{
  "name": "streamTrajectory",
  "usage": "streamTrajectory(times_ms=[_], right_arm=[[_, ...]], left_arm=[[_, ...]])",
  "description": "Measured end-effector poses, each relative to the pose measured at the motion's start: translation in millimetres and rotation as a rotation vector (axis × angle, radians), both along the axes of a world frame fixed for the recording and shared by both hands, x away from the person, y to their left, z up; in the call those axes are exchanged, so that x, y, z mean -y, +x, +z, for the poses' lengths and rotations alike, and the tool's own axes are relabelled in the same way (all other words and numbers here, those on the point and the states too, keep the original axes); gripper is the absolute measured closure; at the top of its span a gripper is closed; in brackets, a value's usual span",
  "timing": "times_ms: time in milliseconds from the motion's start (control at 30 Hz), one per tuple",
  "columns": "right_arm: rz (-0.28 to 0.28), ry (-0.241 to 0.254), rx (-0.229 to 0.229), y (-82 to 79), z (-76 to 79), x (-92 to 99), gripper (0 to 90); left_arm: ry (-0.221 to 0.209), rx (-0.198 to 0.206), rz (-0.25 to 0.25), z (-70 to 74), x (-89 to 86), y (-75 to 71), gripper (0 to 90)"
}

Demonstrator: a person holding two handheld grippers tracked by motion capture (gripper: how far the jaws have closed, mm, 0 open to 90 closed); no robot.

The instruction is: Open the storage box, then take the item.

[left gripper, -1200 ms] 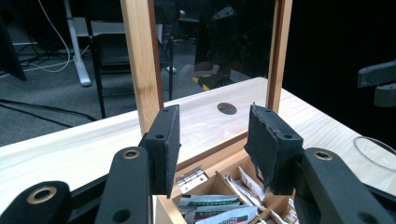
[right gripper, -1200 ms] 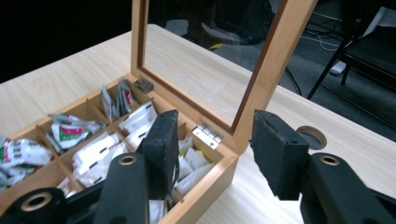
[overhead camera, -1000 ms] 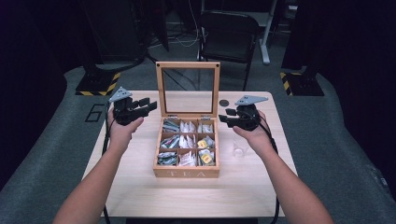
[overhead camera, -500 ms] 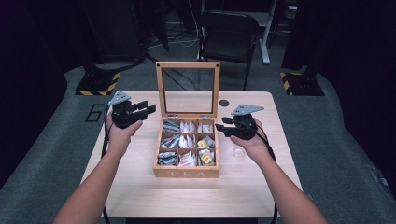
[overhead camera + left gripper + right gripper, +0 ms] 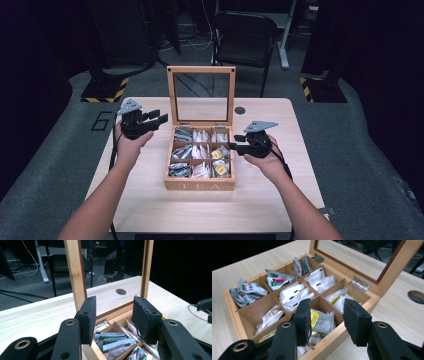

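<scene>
A wooden tea box stands mid-table, its glass lid upright, its compartments full of tea bags. My left gripper hovers open by the box's back left corner and holds nothing. In the left gripper view its jaws frame the lid's frame, with tea bags below. My right gripper is at the box's right wall, pointing in. Its jaws have just been closing a little. They stand open over a yellow-tagged bag, nothing between them.
The table has a round cable hole behind the box on the right. A black chair stands beyond the far edge. Yellow-black striped stand bases sit on the floor on either side. The lid's hinge is near my right gripper.
My right gripper has come down and in toward the box's right wall, nearer the person. The left gripper and the box have stayed where they were.
</scene>
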State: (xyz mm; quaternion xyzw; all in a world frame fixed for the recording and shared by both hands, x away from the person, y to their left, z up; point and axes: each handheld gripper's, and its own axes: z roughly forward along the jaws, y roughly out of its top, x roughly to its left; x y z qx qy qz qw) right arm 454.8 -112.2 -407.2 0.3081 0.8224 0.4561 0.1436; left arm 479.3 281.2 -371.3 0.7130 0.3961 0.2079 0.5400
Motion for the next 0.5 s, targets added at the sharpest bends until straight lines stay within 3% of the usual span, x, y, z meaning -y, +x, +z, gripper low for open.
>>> streamTrajectory(times_ms=[500], right_arm=[[0.058, -0.028, -0.041, -9.2, -24.2, -12.8, 61.2]], left_arm=[[0.003, -0.005, -0.001, -0.6, -0.6, -0.1, 54.1]])
